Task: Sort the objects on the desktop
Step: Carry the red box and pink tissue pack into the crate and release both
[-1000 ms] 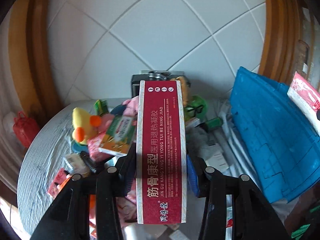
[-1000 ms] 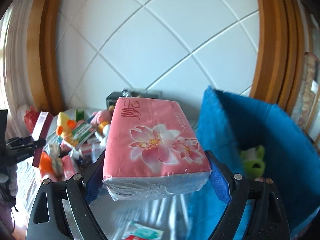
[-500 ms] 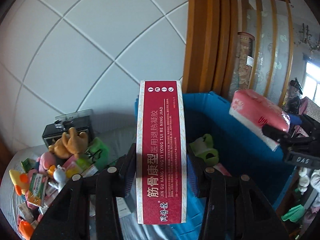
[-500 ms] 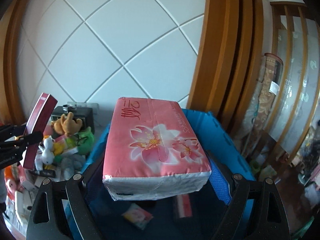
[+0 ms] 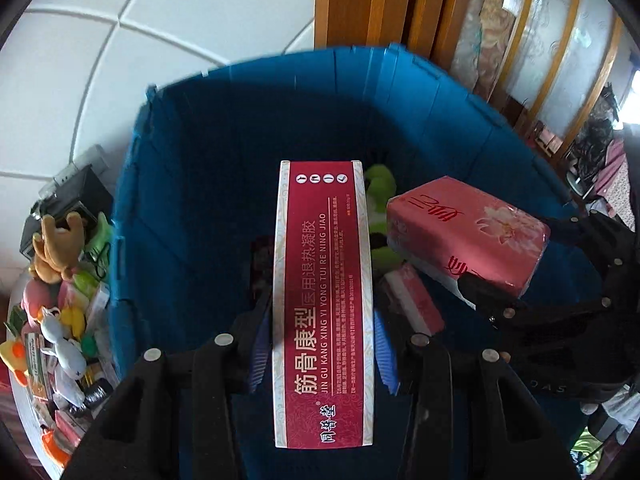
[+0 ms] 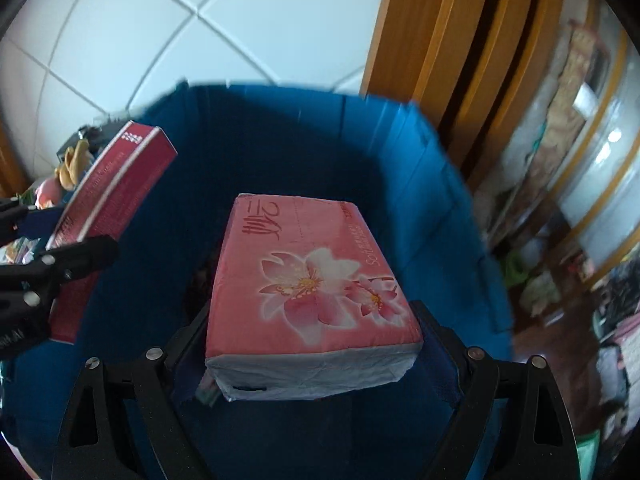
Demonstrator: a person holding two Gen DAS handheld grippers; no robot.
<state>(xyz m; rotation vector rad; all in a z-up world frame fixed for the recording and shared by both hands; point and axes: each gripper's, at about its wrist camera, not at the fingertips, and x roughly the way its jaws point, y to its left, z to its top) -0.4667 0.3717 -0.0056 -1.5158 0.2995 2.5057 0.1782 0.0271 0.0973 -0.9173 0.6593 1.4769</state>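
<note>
Cardboard first: the long red medicine carton with white edging and Chinese lettering [image 5: 323, 304] sits pinched between the left gripper [image 5: 320, 354] fingers, gripped across its narrow width near the lower half, and it hangs above the open mouth of the big blue plastic storage bin [image 5: 192, 152]. Judging by its look, it is light and stiff, but thin-walled, so a hard squeeze could dent it; the short sides where the pads sit seem the right place to hold.

Over on the right, the right gripper [image 6: 316, 344] is clamped on the pink soft pack of tissues with a flower print [image 6: 312, 292], taken by its two long sides, also above the bin. That pack is probably light and squashy, its plastic wrap a bit slippery, so a grip across the middle looks sensible.

Inside the bin: a green plush toy [image 5: 380, 196] at the far side, and a smaller pink packet [image 5: 412, 300] lying nearer on the floor, partly hidden by the carton. Left of the bin, a heap of small toys and packets [image 5: 60, 300] waits on the table, well outside it.
</note>
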